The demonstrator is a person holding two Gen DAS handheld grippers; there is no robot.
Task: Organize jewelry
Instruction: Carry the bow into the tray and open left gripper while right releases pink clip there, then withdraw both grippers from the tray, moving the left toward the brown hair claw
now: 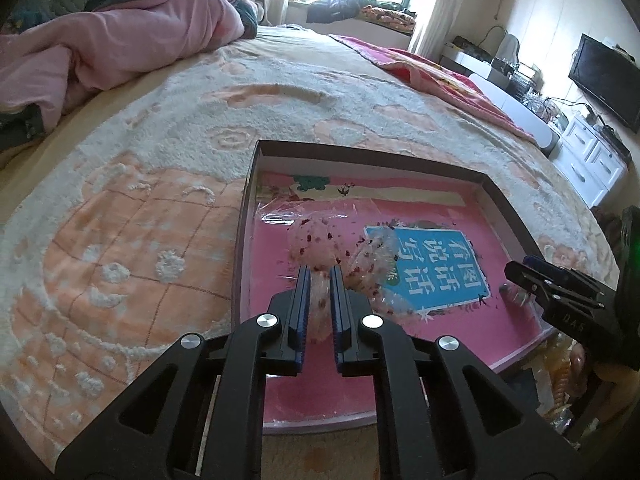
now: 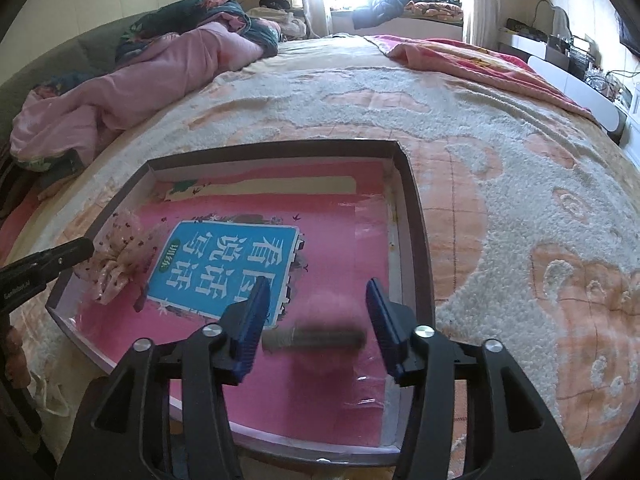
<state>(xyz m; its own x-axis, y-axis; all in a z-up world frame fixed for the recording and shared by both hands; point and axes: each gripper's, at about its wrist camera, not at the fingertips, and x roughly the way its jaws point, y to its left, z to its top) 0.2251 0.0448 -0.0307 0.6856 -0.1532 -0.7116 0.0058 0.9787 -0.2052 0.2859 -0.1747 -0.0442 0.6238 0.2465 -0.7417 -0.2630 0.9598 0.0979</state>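
Observation:
A shallow box with a dark rim [image 1: 360, 153] [image 2: 416, 216] lies on the bed; its pink floor carries a blue label [image 1: 432, 268] [image 2: 224, 264]. My left gripper [image 1: 320, 272] is shut on a sheer hair bow with red dots [image 1: 314, 242], which rests on the box floor at the left. From the right wrist view the bow [image 2: 120, 248] shows beside the left gripper's tip [image 2: 86, 249]. My right gripper [image 2: 318, 282] [image 1: 516, 276] stands open over the box's near right part. A blurred dark grey cylinder [image 2: 316, 338] lies crosswise between its fingers, free of the pads.
The box sits on a cream and orange tufted blanket [image 1: 132, 240]. A rumpled pink quilt [image 1: 120, 44] is piled at the far left. Beyond the bed's right edge stand a white dresser [image 1: 592, 160] and a TV [image 1: 604, 76]. Bags show below the box's near corner [image 1: 560, 368].

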